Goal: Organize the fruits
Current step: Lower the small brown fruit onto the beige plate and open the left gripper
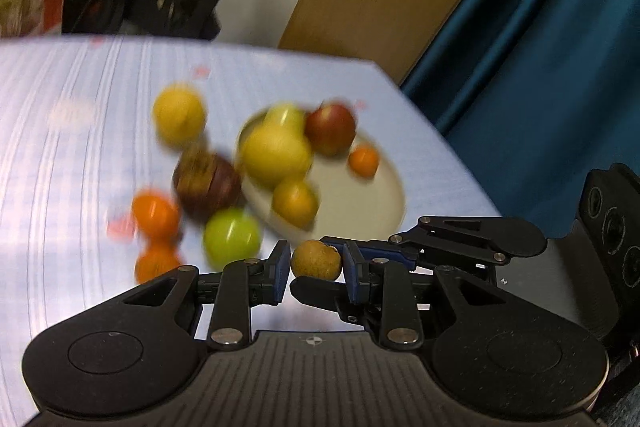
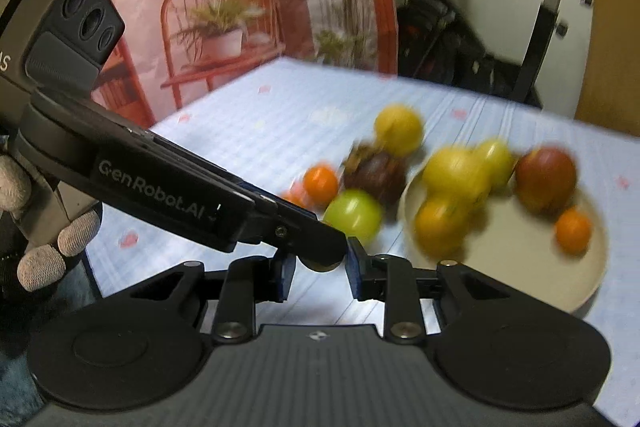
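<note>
A small brown-yellow fruit point(image 1: 316, 261) hangs above the table, held from two sides. My left gripper point(image 1: 316, 270) is shut on it, a blue pad against each flank. The right gripper's black fingers point(image 1: 320, 291) reach in from the right, one under the fruit and one above it. In the right wrist view my right gripper point(image 2: 321, 269) is shut on the same fruit point(image 2: 322, 267), of which only a sliver shows under the left gripper's fingers point(image 2: 316, 235). Beyond lies a cream plate point(image 1: 372, 195) point(image 2: 520, 251) with yellow fruits, a red apple point(image 1: 331, 129) and a small orange point(image 1: 363, 159).
Off the plate on the blue checked cloth point(image 1: 60, 167) lie a lemon point(image 1: 179, 115), a dark purple fruit point(image 1: 206, 183), a green apple point(image 1: 231, 237) and oranges point(image 1: 155, 215). A blue curtain point(image 1: 540, 87) hangs past the table's right edge. A gloved hand point(image 2: 40, 247) holds the left gripper.
</note>
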Available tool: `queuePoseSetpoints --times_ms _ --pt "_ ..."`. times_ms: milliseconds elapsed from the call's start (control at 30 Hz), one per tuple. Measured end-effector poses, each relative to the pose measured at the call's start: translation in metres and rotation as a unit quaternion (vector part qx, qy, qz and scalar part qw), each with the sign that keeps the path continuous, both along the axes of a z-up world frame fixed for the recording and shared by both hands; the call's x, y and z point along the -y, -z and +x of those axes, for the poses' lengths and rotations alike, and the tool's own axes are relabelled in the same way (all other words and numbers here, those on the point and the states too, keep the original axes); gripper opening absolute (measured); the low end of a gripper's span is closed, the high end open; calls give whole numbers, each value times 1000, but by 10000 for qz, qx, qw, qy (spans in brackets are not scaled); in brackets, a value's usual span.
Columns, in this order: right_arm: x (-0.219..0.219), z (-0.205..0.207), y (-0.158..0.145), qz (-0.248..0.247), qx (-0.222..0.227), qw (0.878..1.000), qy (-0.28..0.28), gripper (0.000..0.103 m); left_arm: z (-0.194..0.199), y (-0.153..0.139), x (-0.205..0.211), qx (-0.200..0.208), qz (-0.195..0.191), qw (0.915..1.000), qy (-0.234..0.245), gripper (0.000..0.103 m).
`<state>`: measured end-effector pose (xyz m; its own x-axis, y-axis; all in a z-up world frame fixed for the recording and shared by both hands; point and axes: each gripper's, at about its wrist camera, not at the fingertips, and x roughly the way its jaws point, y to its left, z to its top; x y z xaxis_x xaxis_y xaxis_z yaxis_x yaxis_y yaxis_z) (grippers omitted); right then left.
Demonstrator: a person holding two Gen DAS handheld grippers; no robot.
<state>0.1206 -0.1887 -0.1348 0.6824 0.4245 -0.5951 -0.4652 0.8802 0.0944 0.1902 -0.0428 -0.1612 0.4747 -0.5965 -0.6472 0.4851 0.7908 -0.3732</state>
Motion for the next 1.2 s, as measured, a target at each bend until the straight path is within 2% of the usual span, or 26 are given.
queuePoseSetpoints --times_ms 167,267,367,600,800,1200 --pt "27 20 -35 -88 495 9984 262 29 25 -35 37 499 -22 9986 168 30" --pt "47 36 -39 -111 597 9972 443 29 51 -39 58 433 -93 9986 295 30" --pt "65 49 -32 -25 586 9963 625 29 70 -30 76 359 -104 9986 387 30" --pt "94 79 9 281 94 9951 941 29 97 9 105 -25 314 9986 434 30" --pt "104 86 37 246 -131 9940 1061 29 109 36 118 -226 636 9964 507 30" --pt "95 96 46 -161 -197 9920 1235 29 115 40 123 -290 755 9962 314 32"
